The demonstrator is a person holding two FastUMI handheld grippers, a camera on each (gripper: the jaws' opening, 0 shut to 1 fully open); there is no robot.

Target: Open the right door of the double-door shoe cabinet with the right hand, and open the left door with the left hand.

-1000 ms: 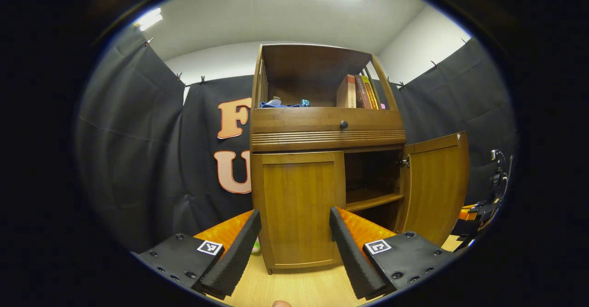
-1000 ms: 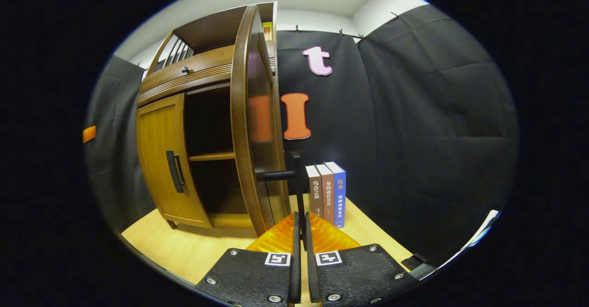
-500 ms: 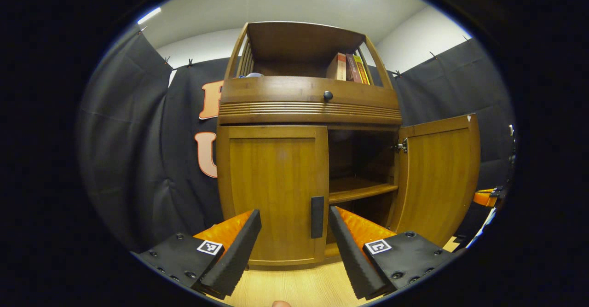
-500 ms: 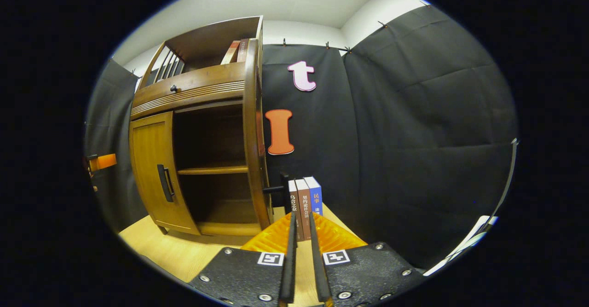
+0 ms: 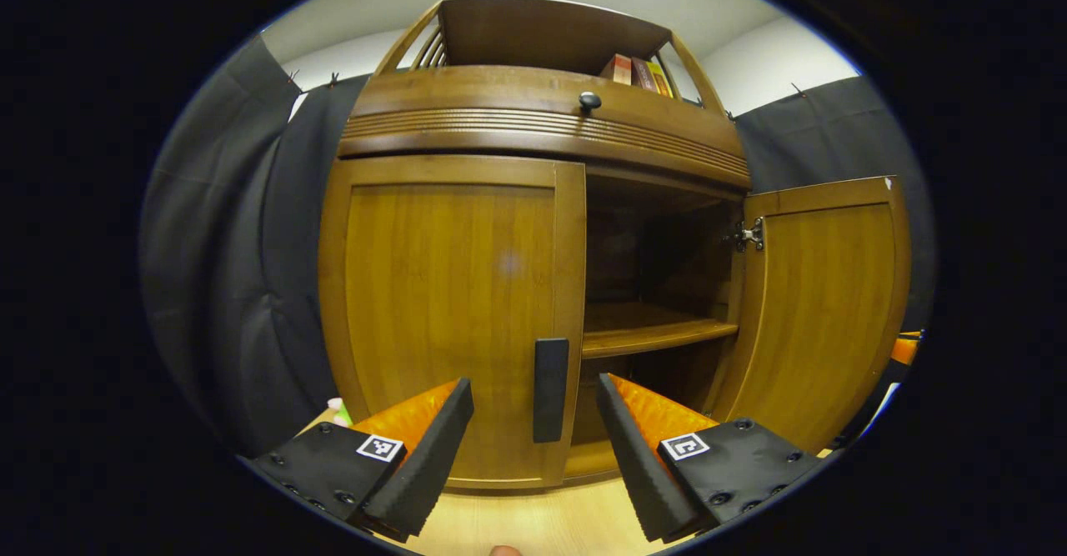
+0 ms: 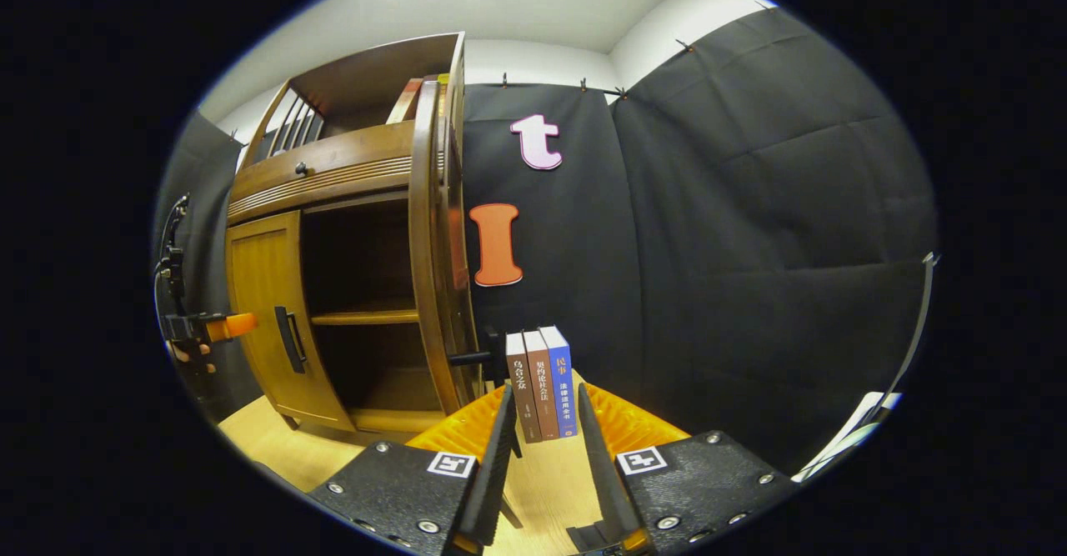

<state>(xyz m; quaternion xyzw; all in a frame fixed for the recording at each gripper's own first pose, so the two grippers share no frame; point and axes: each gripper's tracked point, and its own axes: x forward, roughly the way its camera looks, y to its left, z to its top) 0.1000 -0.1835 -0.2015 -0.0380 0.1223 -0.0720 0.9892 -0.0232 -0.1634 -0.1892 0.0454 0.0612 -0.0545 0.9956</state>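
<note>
The cabinet (image 5: 533, 122) is standing on the surface (image 6: 275, 448); its right door (image 5: 821, 306) is hanging open, its left door (image 5: 450, 314) sitting shut. Books (image 5: 638, 71) are standing on top. The left tongs (image 5: 533, 439) are gaping wide before the handle (image 5: 550, 389); the right tongs (image 6: 542, 456) are gaping, gripping nothing.

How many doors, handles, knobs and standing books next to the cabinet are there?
Doors: 2, left door shut, right door open
Handles: 2, left handle, right handle
Knobs: 1, drawer knob
Books beside the cabinet: 3
Total: 8
</note>
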